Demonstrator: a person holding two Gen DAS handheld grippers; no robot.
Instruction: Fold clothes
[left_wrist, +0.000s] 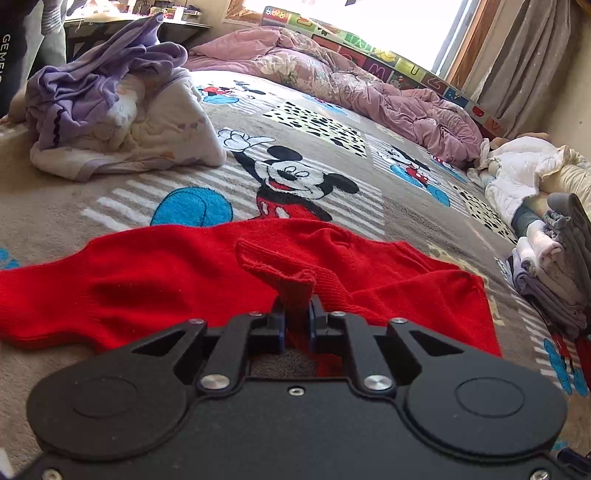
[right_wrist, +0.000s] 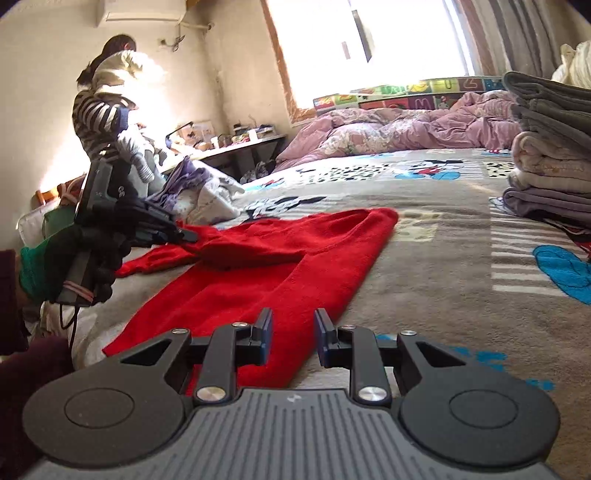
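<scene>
A red knit sweater lies spread on a Mickey Mouse blanket on the bed. My left gripper is shut on the ribbed cuff of one sleeve, which is drawn across the sweater's body. In the right wrist view the left gripper holds that sleeve low over the sweater, in a dark-gloved hand. My right gripper hovers at the sweater's near edge. Its jaws stand a little apart, and only the cloth lying below shows in the gap.
A loose pile of purple and white clothes sits at the bed's far left. A stack of folded clothes stands on the right. A rumpled pink duvet lies along the window side. A person in a striped top stands by a desk.
</scene>
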